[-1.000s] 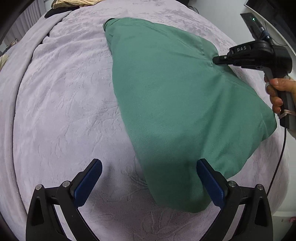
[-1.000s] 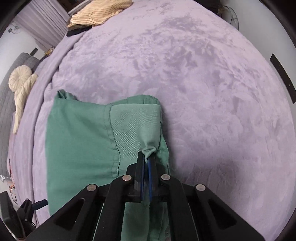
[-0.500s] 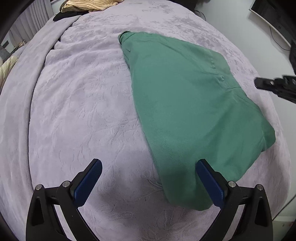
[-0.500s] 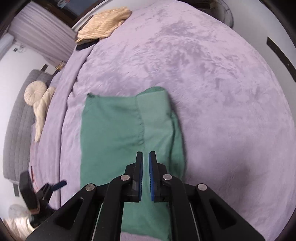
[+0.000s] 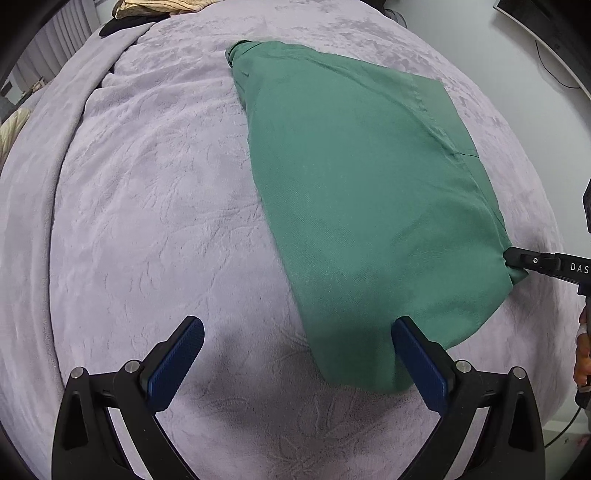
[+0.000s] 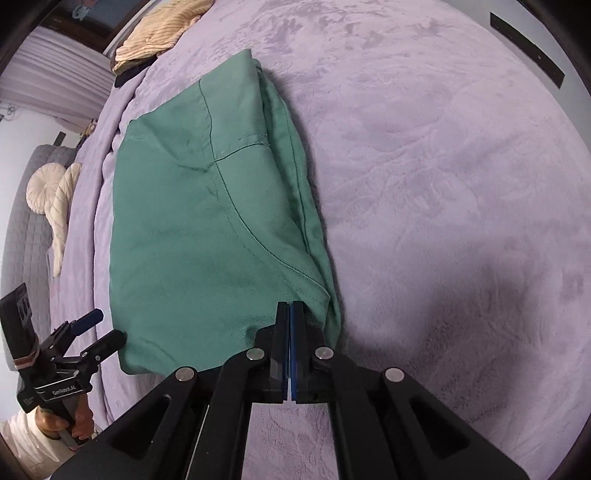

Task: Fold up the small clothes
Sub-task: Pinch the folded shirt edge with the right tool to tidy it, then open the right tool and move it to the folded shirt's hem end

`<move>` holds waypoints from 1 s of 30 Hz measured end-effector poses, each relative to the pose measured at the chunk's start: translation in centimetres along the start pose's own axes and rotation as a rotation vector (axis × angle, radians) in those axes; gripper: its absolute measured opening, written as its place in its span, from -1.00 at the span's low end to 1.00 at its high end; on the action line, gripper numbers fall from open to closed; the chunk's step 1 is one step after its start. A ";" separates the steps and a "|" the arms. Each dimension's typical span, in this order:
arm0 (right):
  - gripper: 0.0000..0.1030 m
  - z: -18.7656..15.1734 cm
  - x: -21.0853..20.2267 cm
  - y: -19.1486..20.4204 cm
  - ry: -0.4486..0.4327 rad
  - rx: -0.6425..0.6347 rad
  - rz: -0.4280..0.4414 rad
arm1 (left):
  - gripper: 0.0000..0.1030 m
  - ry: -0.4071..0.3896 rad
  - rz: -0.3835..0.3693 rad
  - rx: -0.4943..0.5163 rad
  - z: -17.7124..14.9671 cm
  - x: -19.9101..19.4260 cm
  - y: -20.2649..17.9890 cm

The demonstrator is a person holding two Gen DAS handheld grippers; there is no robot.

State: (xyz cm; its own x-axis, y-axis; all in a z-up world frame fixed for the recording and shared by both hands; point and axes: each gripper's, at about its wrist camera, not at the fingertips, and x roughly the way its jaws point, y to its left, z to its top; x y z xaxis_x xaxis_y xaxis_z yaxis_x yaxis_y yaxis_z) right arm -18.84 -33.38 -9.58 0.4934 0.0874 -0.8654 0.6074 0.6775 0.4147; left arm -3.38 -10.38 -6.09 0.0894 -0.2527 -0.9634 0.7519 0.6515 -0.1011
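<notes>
Green garment [image 5: 362, 192] spread flat on bed [image 5: 147, 184], folded into long shape, narrow end far toward top of bed, wide end near. Lilac plush blanket [image 6: 443, 184] with faint embossed pattern under it.

Left claw [image 5: 297, 363] wide apart, blue pads [image 5: 177, 360] facing inward, hovering over near end of garment; one pad above bare blanket, other above garment's near corner. Whether touching cloth, cannot tell. Same claw seen from right wrist view [image 6: 98, 330] at garment's left near corner, gripped in hand [image 6: 64, 424].

Right claw [image 6: 290, 317] pressed together, clamped on near right corner of garment, cloth bunched just past fingertips. Curved seam and stitched line visible on top layer, folded edges stacked along right side. From left wrist view, right claw [image 5: 511, 258] pinching puckered corner at garment's right edge.

Beige ribbed cloth [image 6: 159, 33] at far end of bed, well apart from garment, dark item just beside it. Cream shell-shaped cushion [image 6: 46, 184] on grey quilted sofa [image 6: 22, 236] beyond bed's left side.
</notes>
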 end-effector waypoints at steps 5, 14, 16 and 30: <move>-1.00 -0.6 -1.0 -1.3 0.018 0.065 -0.046 | 0.98 -0.005 0.025 0.000 -0.2 -1.7 0.4; -0.73 -2.8 -3.3 -0.1 0.024 0.110 -0.057 | 0.98 -0.048 0.011 -0.090 -0.6 -4.2 2.2; -0.07 -3.2 -3.3 0.8 0.023 0.103 -0.052 | 0.98 -0.045 0.004 -0.099 -0.5 -4.3 2.3; 0.56 -2.8 -3.6 4.2 0.012 0.016 -0.027 | 0.98 0.033 0.061 -0.150 0.6 -2.9 3.5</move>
State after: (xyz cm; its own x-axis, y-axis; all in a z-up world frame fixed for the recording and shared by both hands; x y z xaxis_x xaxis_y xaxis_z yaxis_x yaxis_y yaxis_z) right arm -19.80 -28.75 -5.51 0.4698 0.0780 -0.8793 0.6299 0.6682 0.3958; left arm -0.66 -7.78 -3.48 0.1083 -0.1874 -0.9763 0.6394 0.7651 -0.0760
